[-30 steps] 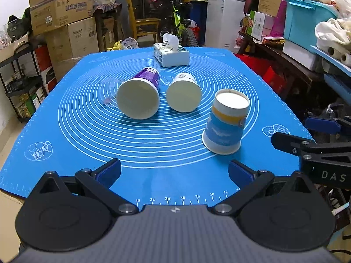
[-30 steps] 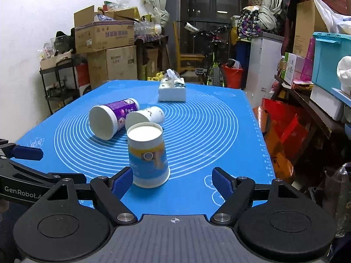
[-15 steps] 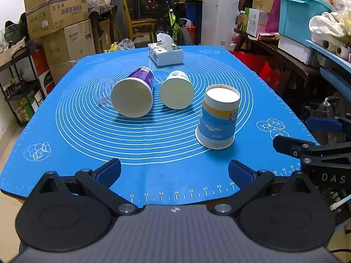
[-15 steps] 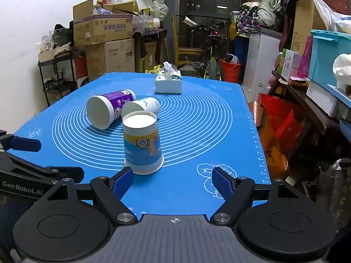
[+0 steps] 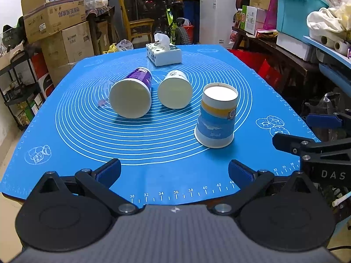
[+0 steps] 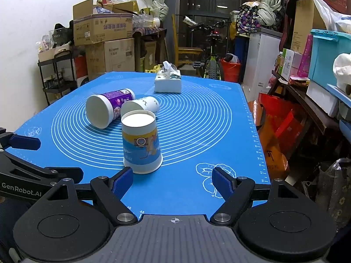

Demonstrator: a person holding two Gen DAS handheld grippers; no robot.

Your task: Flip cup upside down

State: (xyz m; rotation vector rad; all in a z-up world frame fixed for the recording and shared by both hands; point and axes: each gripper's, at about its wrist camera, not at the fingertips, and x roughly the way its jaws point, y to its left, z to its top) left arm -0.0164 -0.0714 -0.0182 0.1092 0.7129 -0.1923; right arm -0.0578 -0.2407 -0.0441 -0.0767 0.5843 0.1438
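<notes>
A blue-and-orange paper cup (image 5: 216, 118) stands mouth-down on the blue mat (image 5: 153, 149), its white base up; it also shows in the right wrist view (image 6: 141, 142). A purple cup (image 5: 131, 92) (image 6: 109, 107) and a white cup (image 5: 175, 88) (image 6: 140, 106) lie on their sides behind it. My left gripper (image 5: 174, 172) is open and empty over the mat's near edge. My right gripper (image 6: 173, 180) is open and empty just in front of the upside-down cup; its side shows in the left wrist view (image 5: 311, 146).
A tissue box (image 5: 164, 53) (image 6: 167, 83) stands at the far end of the mat. A clear plastic cup (image 5: 105, 89) lies left of the purple cup. Cardboard boxes (image 5: 57, 22), a bicycle (image 6: 210, 61) and shelves with bins (image 5: 307, 17) surround the table.
Both grippers have drawn back toward the near edge of the table, so the cups look farther away. The cups have not moved.
</notes>
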